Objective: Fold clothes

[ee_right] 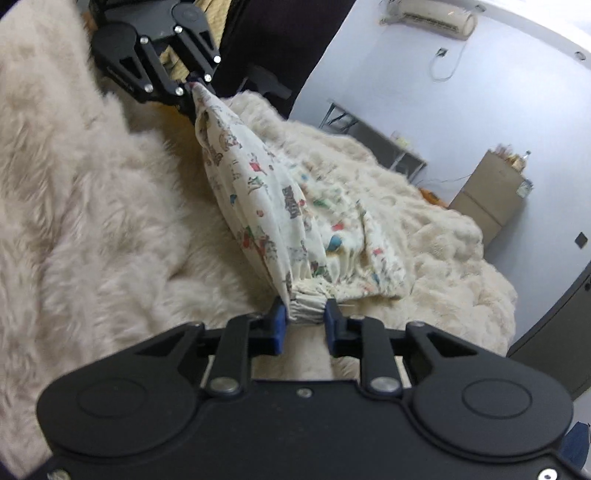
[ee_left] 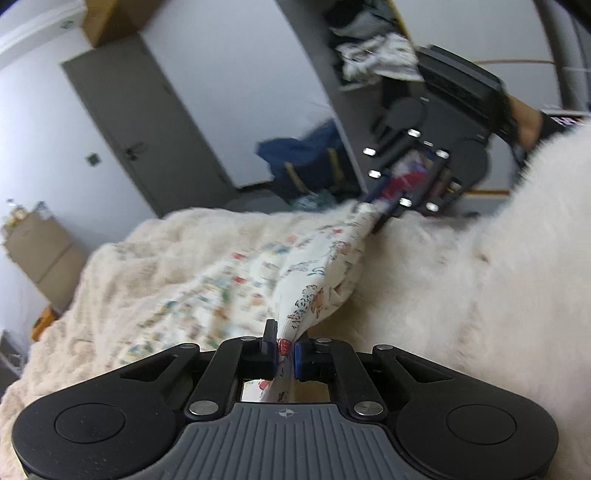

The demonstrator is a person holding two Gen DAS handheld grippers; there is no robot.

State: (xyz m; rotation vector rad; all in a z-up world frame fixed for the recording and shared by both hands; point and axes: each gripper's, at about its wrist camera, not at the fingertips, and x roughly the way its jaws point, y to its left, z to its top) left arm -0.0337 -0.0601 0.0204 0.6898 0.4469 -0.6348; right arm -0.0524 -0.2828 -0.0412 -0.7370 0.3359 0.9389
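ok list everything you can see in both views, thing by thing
printed garment: one, cream with small coloured pictures, stretched over the bed between both grippers
fluffy blanket: one, cream, covering the bed
door: one, grey, far wall, shut
blue bag: one, on the floor past the bed
clothes pile: one, mixed light and dark, high up behind
cardboard boxes: stacked, brown, by the wall
air conditioner: one, white, high on the wall
left hand-held gripper: black with blue pads, shut on one garment end
right hand-held gripper: black with blue pads, shut on the gathered band
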